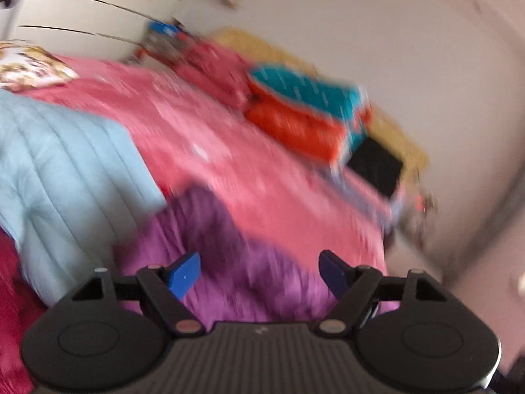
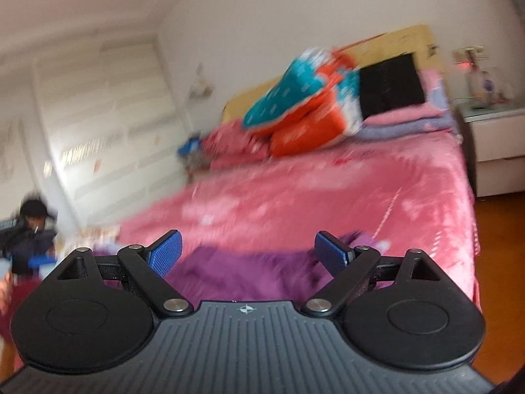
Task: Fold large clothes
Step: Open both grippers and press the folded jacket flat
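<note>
Covering the bed, a pink bedspread [image 2: 295,197] carries a purple garment [image 2: 236,275]; both jaws spread, empty.

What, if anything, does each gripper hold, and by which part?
Nothing is held. The left gripper and right gripper both have open jaws, with the purple garment lying beyond them on the pink bed.

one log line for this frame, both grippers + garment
left gripper: open, empty | right gripper: open, empty | purple garment: on pink bed, released | frames: motion-blurred
</note>
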`<state>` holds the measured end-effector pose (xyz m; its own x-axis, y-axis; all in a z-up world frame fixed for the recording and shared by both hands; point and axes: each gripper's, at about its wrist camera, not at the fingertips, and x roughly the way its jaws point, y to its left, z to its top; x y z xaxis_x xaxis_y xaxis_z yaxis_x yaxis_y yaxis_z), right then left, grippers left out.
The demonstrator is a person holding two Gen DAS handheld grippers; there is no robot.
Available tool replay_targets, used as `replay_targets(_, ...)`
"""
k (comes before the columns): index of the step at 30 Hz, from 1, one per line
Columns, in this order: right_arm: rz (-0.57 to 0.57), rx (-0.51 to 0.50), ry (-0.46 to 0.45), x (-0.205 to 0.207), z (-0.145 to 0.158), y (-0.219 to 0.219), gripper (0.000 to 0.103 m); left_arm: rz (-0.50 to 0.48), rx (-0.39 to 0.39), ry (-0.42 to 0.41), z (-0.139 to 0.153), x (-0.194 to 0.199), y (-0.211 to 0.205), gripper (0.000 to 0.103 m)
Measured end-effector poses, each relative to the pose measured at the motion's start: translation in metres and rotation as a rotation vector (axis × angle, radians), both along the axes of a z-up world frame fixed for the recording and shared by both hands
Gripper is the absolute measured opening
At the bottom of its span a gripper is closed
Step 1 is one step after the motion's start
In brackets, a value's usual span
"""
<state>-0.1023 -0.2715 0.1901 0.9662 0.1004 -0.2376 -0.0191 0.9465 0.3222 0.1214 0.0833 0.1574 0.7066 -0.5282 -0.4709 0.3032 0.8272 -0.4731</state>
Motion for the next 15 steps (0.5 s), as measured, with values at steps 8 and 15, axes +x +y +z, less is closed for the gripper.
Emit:
replay_targets(8,0.06,-0.123,0.192,0.041,-0.038,0.041,0.103,-0.094,0.242,0.027,-0.059,0.019,-0.067,0.076)
replay_targets(15,-0.002,-0.105,0.273,0.067,-0.074,0.023,0.103,-0.019,0.31,-0.068,-0.071,0.055,-0.087,0.074)
